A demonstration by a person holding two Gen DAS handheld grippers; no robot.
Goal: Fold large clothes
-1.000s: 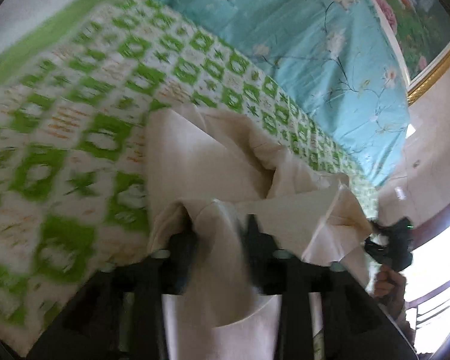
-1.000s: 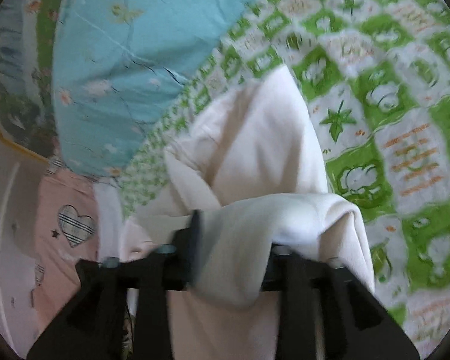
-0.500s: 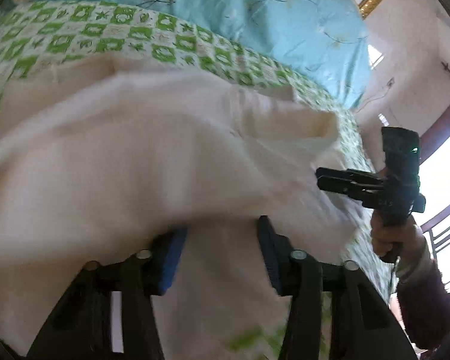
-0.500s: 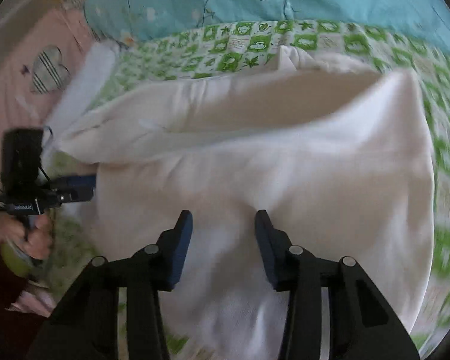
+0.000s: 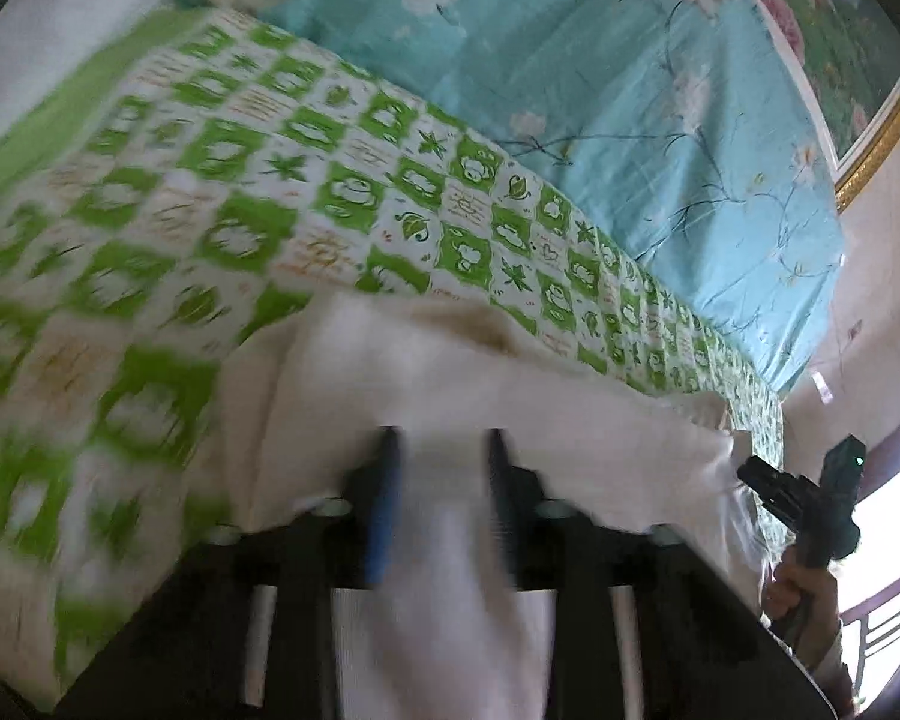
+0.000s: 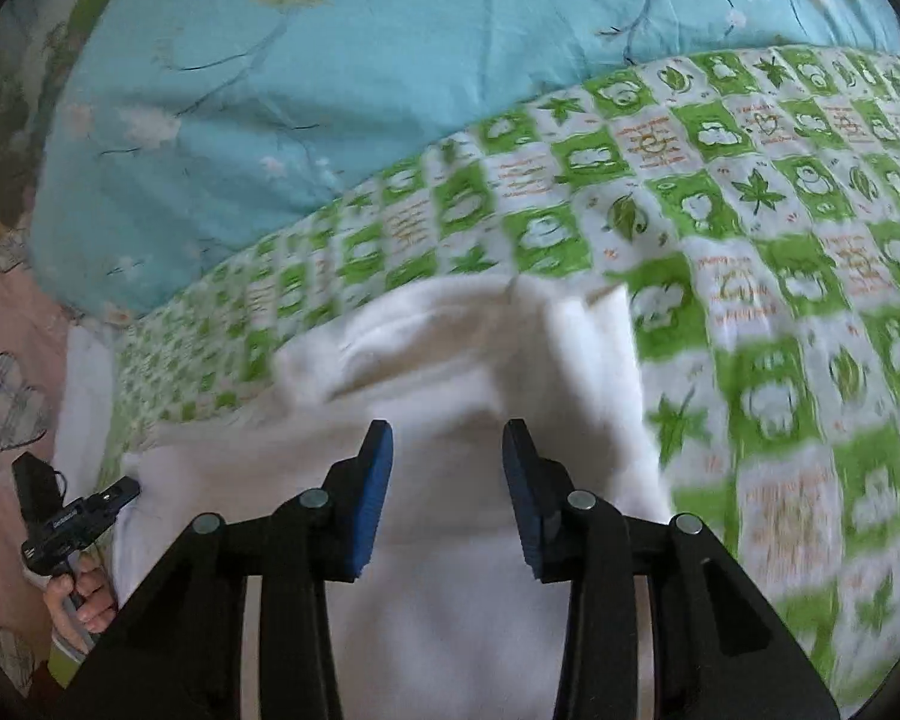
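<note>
Cream-white fleecy garment (image 6: pixel 462 540): large soft cloth, lies on the green-and-white checked bedsheet (image 6: pixel 780 252), filling the lower centre of both wrist views. Far edge bunched into a raised, doubled ridge, centre frame. Behind the sheet, upper frame: pale blue floral quilt (image 6: pixel 306 60).

Handling, my estimate: light, limp, no stiffness; it will sag and drape from any single pinch. Pile looks grippy, not slippery. Not fragile. Thick where layers stack, so jaws need room there.

Where to hold: along one edge, at two corners spread wide, one per tong, so the panel hangs flat.

My left tongs (image 5: pixel 444 450): lower centre, blurred; jaws opening, cloth lies between them, whether the pads press on it I cannot tell.

My right tongs (image 6: pixel 447 438): lower centre, jaws closing, blue pads (image 6: pixel 372 498) apart and clear of the cloth, which lies flat below. Nothing held.
</note>
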